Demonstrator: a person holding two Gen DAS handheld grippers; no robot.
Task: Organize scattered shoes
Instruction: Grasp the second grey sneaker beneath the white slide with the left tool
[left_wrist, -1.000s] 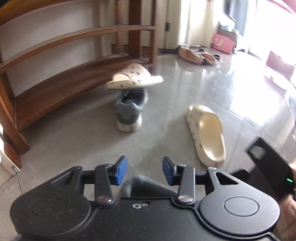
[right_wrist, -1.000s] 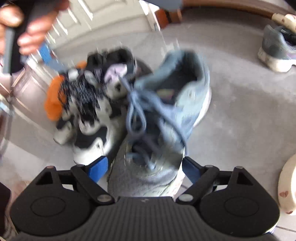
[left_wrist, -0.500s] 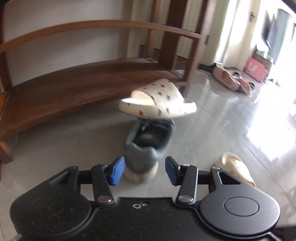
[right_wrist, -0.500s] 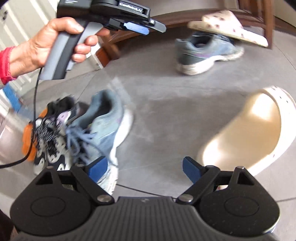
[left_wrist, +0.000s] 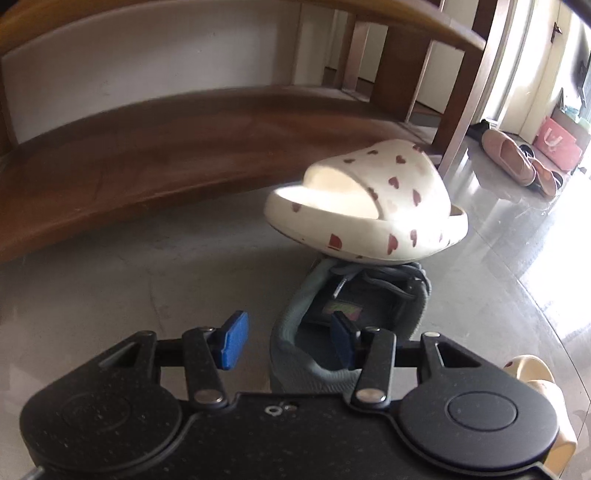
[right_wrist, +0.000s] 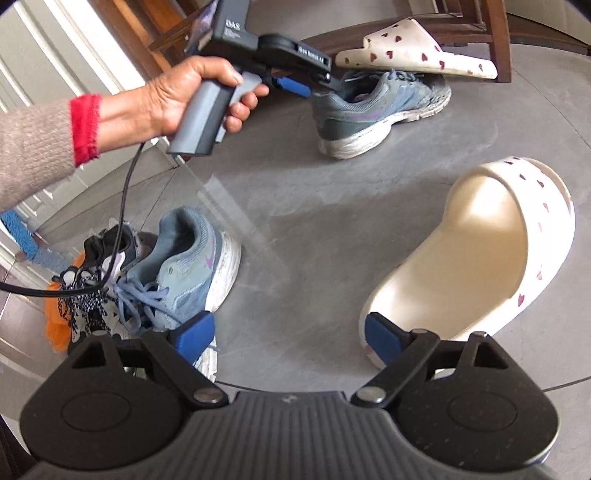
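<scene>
A grey sneaker (left_wrist: 369, 295) stands on the floor before the rack, with a white heart-print slipper (left_wrist: 365, 206) resting across its toe. My left gripper (left_wrist: 288, 341) straddles the sneaker's heel wall, one pad inside the opening and one outside. Its jaws are closing and the pads do not press on the wall. The right wrist view shows that gripper (right_wrist: 306, 79) in a hand at the same sneaker (right_wrist: 376, 107). My right gripper (right_wrist: 288, 336) is open over bare floor, between a blue-grey sneaker (right_wrist: 184, 273) on its left and a second white slipper (right_wrist: 480, 251) on its right.
A dark wooden shoe rack (left_wrist: 147, 147) curves behind the sneaker. Pink slippers (left_wrist: 509, 162) and a pink box (left_wrist: 557, 144) lie far right. A black-and-white sneaker (right_wrist: 92, 288) and something orange (right_wrist: 55, 325) sit beside the blue-grey sneaker. A black cable (right_wrist: 125, 206) hangs from the left handle.
My left gripper came forward and down onto the grey sneaker's heel. My right gripper swung right, off the blue-grey sneaker, to the floor between it and the slipper.
</scene>
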